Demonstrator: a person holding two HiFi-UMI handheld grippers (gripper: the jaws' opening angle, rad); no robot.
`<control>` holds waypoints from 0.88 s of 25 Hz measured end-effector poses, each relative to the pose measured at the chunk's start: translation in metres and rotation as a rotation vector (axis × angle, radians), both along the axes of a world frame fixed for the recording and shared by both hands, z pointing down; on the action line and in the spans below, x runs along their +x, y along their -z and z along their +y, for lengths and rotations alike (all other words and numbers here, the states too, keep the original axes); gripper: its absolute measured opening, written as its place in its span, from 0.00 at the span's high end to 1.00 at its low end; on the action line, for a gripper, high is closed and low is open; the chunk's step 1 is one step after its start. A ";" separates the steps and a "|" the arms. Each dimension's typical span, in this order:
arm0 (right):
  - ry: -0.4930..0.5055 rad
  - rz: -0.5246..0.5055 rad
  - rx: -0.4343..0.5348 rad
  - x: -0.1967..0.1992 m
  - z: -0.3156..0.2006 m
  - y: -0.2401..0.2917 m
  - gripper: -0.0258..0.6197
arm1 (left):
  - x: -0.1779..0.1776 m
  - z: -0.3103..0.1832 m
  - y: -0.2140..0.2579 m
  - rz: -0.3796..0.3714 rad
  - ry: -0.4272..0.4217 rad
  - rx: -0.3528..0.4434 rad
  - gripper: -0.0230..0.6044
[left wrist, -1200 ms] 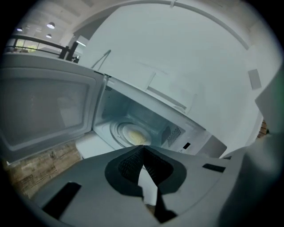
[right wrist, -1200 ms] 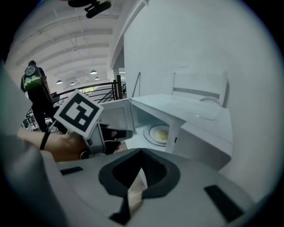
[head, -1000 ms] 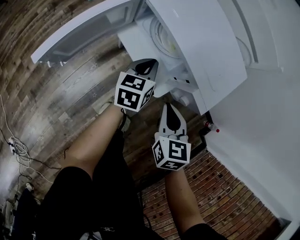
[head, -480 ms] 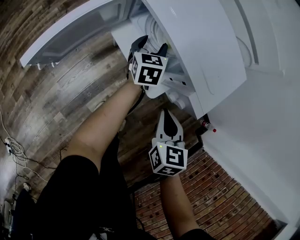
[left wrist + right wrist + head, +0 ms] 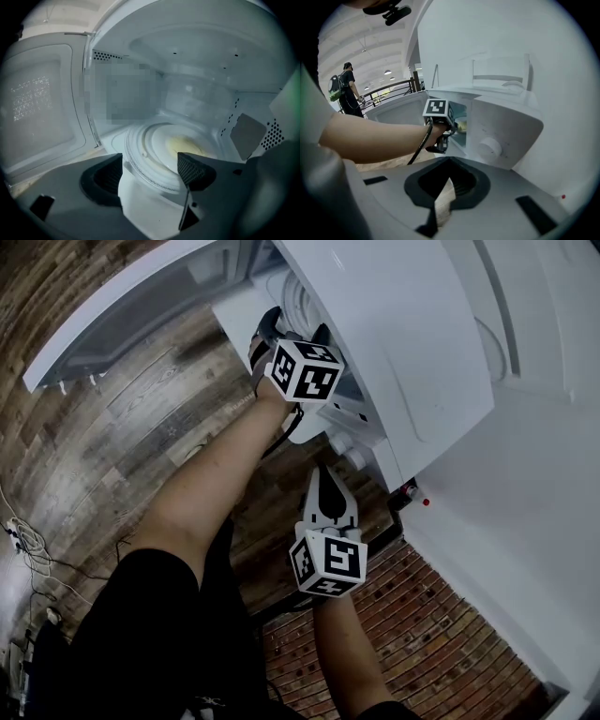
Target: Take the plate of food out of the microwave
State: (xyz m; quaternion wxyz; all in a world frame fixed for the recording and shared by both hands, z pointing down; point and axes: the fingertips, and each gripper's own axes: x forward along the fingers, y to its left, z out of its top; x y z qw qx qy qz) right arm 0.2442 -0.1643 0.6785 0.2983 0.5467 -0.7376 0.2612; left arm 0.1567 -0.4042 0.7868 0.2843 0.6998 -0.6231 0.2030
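Plate of food lies flat inside the open microwave, straight ahead of the left gripper, the nearer one, whose empty jaws are opening with its near rim just beyond the tips. It looks round and white, with a pale yellow patch right of centre. Right gripper hangs outside, jaws clenched on nothing

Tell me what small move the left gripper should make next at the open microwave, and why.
Probably ease the left gripper forward and a little lower, so the near rim of the plate comes between its jaws. They are opening with nothing between them yet, the door stands open, and the plate with its yellow food sits just beyond the jaw tips.
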 end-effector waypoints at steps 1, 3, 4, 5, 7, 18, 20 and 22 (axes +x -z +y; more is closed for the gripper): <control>0.001 -0.001 -0.001 -0.001 -0.001 -0.001 0.94 | 0.000 0.000 0.000 0.005 -0.002 0.001 0.40; 0.002 -0.005 -0.002 -0.004 -0.003 -0.002 0.94 | -0.002 0.003 -0.003 0.042 0.001 -0.023 0.40; 0.003 -0.008 -0.002 -0.006 -0.004 -0.002 0.94 | -0.003 0.006 -0.005 0.077 0.000 -0.051 0.40; 0.005 -0.011 -0.002 -0.008 -0.004 -0.002 0.94 | -0.004 0.010 -0.008 0.123 -0.009 -0.088 0.41; 0.011 -0.012 -0.005 -0.011 -0.003 -0.003 0.94 | -0.001 0.022 -0.012 0.255 -0.032 -0.173 0.56; 0.025 -0.019 -0.011 -0.019 -0.002 -0.005 0.94 | 0.019 0.059 -0.009 1.013 0.066 -0.302 0.90; 0.025 -0.023 -0.013 -0.019 0.000 -0.005 0.94 | 0.019 0.063 -0.007 1.123 0.094 -0.298 0.92; 0.026 -0.026 -0.014 -0.019 0.002 -0.005 0.94 | 0.018 0.068 -0.006 1.216 0.117 -0.287 0.94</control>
